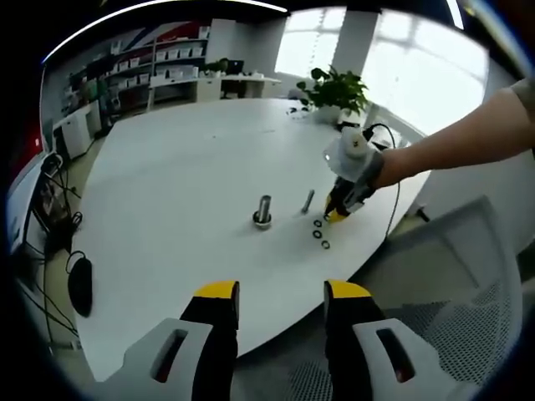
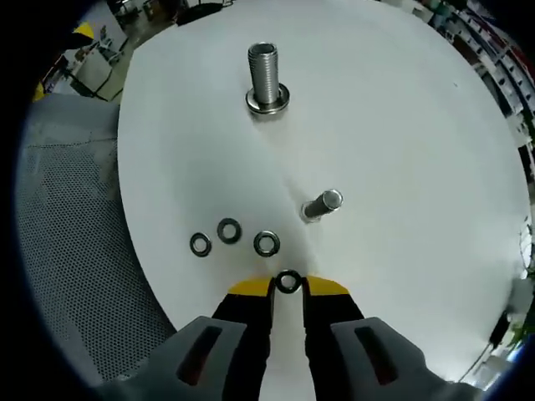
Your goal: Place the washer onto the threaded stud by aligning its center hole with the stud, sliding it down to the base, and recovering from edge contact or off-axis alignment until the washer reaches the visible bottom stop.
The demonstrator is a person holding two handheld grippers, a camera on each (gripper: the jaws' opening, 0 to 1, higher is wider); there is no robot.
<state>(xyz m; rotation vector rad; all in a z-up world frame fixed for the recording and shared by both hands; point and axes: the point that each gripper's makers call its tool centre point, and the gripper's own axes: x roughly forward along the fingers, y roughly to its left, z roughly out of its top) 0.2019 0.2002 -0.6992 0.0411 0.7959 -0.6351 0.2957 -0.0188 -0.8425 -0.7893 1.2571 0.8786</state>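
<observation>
Yellow-tipped, the right gripper (image 2: 288, 286) pinches a small steel ring washer (image 2: 288, 281) low in its frame above the white round table (image 2: 401, 125); the threaded steel stud (image 2: 266, 77) stands upright near the top. The left gripper (image 1: 273, 294) hangs open.

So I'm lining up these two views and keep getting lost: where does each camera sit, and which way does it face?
Left gripper view: rides the left gripper, held back off the white table, facing the large threaded stud; the person's arm and right gripper enter from the right.
Right gripper view: rides the right gripper, low over the table edge, its yellow tips at a washer, facing the stud.
Shared: table, stud, small bolt, loose washers.
</observation>
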